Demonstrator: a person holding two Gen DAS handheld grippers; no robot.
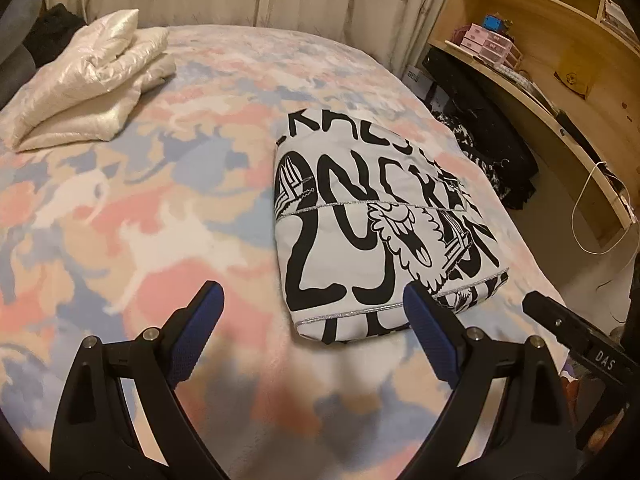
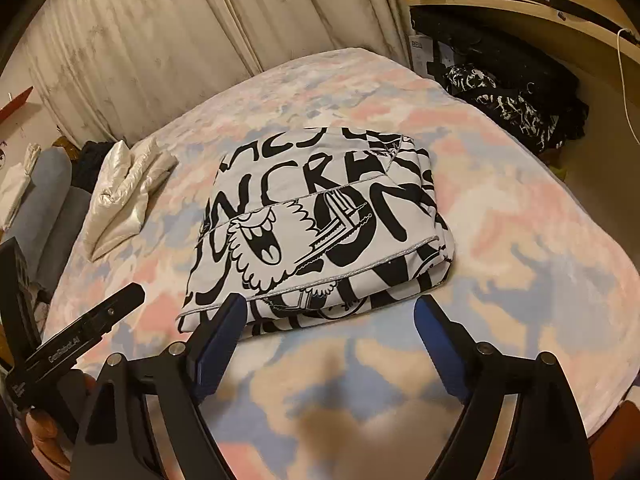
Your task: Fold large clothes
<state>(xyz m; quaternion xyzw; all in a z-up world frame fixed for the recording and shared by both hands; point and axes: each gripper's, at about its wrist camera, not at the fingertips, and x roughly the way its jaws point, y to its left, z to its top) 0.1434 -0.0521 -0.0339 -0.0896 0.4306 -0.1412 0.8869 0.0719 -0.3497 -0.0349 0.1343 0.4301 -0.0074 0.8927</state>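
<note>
A white garment with bold black lettering and cartoon print (image 1: 380, 228) lies folded into a thick rectangle on the bed; it also shows in the right wrist view (image 2: 316, 228). My left gripper (image 1: 314, 300) is open and empty, hovering just short of the garment's near left corner. My right gripper (image 2: 330, 312) is open and empty, hovering at the garment's near edge. The right gripper's body (image 1: 572, 332) shows at the right of the left wrist view. The left gripper's body (image 2: 84, 336) shows at the left of the right wrist view.
The bed has a pastel pink, blue and cream blanket (image 1: 140, 208). A folded shiny cream jacket (image 1: 84, 88) lies at its far left. A dark patterned clothes pile (image 2: 516, 108) sits beside the bed under a wooden desk (image 1: 532, 64). Curtains (image 2: 160, 40) hang behind.
</note>
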